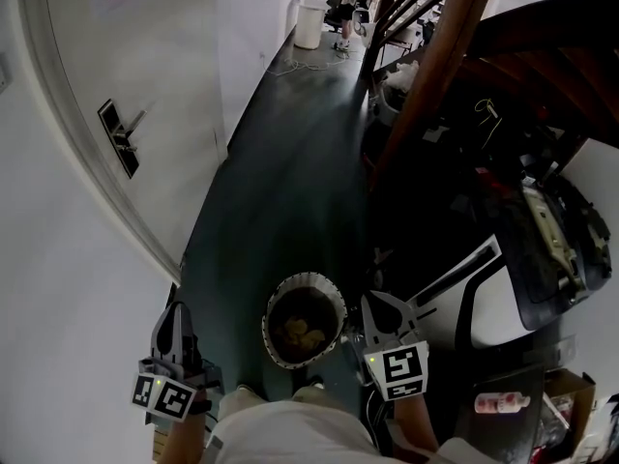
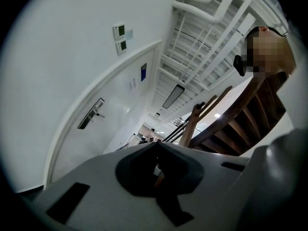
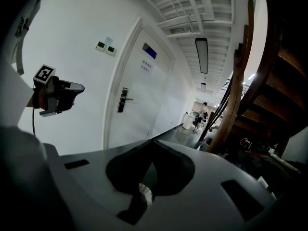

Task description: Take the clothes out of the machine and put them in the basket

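**A:** Where is there room to move?

**B:** The dark floor (image 1: 290, 162) runs as an open lane from the person's feet to the far end of the corridor. Its left edge is the white wall (image 1: 58, 259) with a closed door (image 1: 126, 27) and its handle (image 1: 121, 138). Its right edge is the wooden staircase (image 1: 435, 56), with dark clutter under it.

**A:** And the grippers?

**B:** The left gripper (image 1: 176, 315) sits near the wall, low at the left. In the left gripper view its jaws are together, tips meeting, with nothing between them. The right gripper (image 1: 377, 303) is at the near right. The right gripper view shows its jaws pressed together too, and empty. Neither gripper touches anything.

**A:** Where is the basket?

**B:** The basket (image 1: 308, 277) stands on the floor between the two grippers, just in front of the person. It is just beside the right gripper's tip and well apart from the left one. Something yellowish (image 1: 302, 332) lies at the bottom, too dim to name.

**A:** And the machine?

**B:** The white and black machine (image 1: 503, 298) stands to the right of the right gripper, close by it, under the staircase. Its dark upper part is too shadowed to show what is inside.
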